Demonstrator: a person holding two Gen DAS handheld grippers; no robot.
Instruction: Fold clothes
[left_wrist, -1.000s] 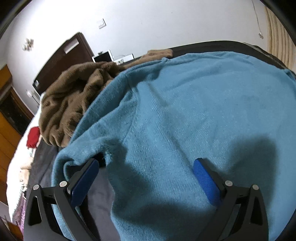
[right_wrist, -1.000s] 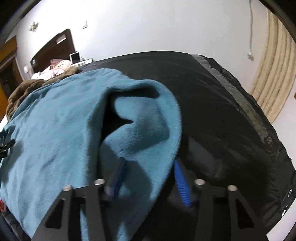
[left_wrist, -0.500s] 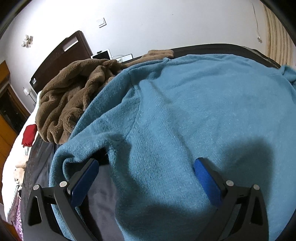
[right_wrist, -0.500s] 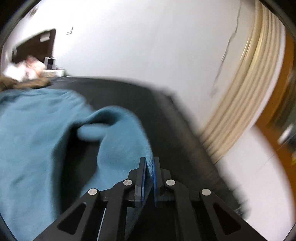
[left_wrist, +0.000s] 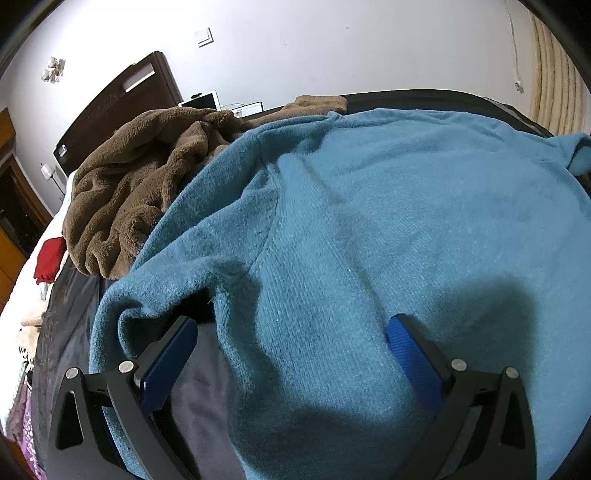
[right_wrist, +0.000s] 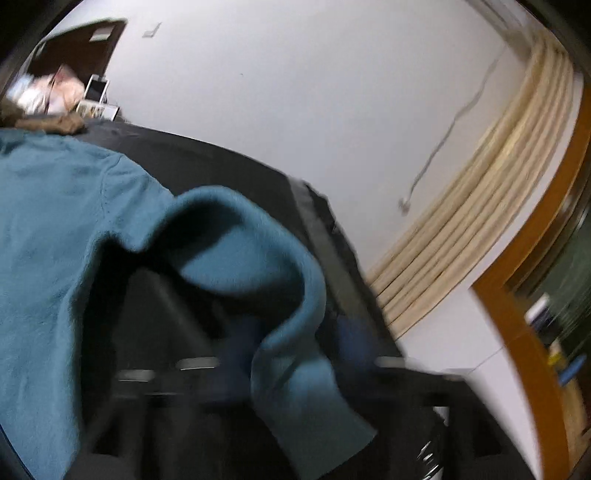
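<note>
A bed covered by a smooth black sheet carried everything; a fuzzy teal knit sweater lay spread across most of it, one sleeve end raised in a curl at the right edge; a crumpled brown fleece blanket lay heaped directly beside the sweater's far left side, touching it; farther left, a small red folded cloth rested on the white bedding just beyond the blanket.
</note>
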